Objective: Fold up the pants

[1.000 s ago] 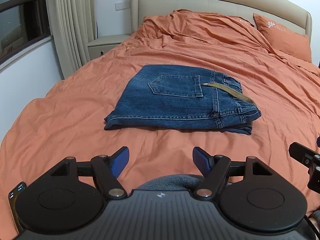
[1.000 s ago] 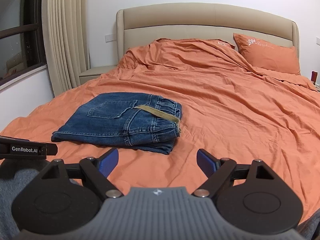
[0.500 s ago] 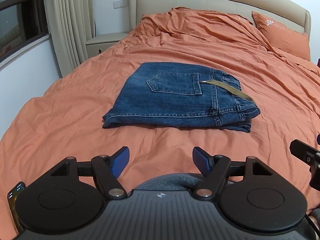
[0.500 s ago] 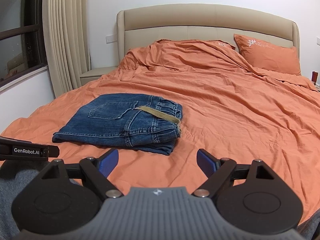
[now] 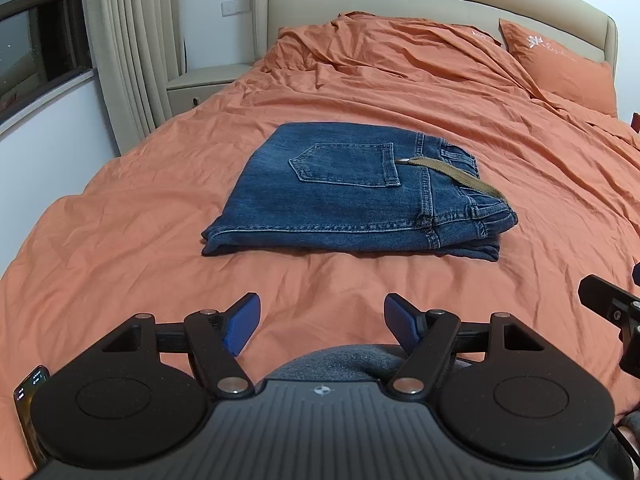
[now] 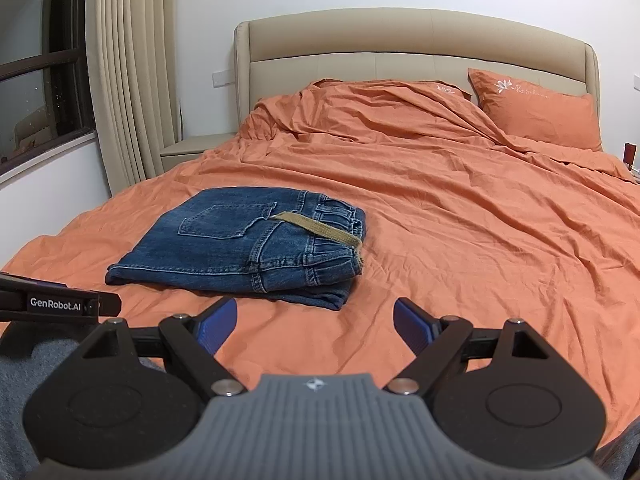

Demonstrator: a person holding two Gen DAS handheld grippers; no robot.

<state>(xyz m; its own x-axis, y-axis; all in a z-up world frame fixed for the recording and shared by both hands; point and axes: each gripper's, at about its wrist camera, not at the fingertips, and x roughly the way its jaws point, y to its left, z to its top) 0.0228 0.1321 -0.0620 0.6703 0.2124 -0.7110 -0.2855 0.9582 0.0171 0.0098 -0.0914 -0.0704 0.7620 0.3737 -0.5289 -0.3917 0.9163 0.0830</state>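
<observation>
Blue denim pants point(image 5: 352, 196) lie folded in a flat rectangle on the orange bed, back pocket up, with an olive belt strap point(image 5: 456, 176) across the waistband at the right. They also show in the right wrist view point(image 6: 248, 248), left of centre. My left gripper point(image 5: 322, 326) is open and empty, held back from the pants over the near part of the bed. My right gripper point(image 6: 316, 326) is open and empty, also short of the pants, to their right.
The orange bed sheet point(image 6: 460, 220) is wrinkled. An orange pillow point(image 6: 536, 116) leans on the beige headboard point(image 6: 400, 44). A beige nightstand point(image 5: 204, 88), curtain point(image 5: 132, 48) and window stand at the left. A phone point(image 5: 30, 408) lies at the near left.
Both grippers stay open and empty. The left wrist view has tilted up slightly, so the pants sit a little lower and nearer. The pants have not moved.
</observation>
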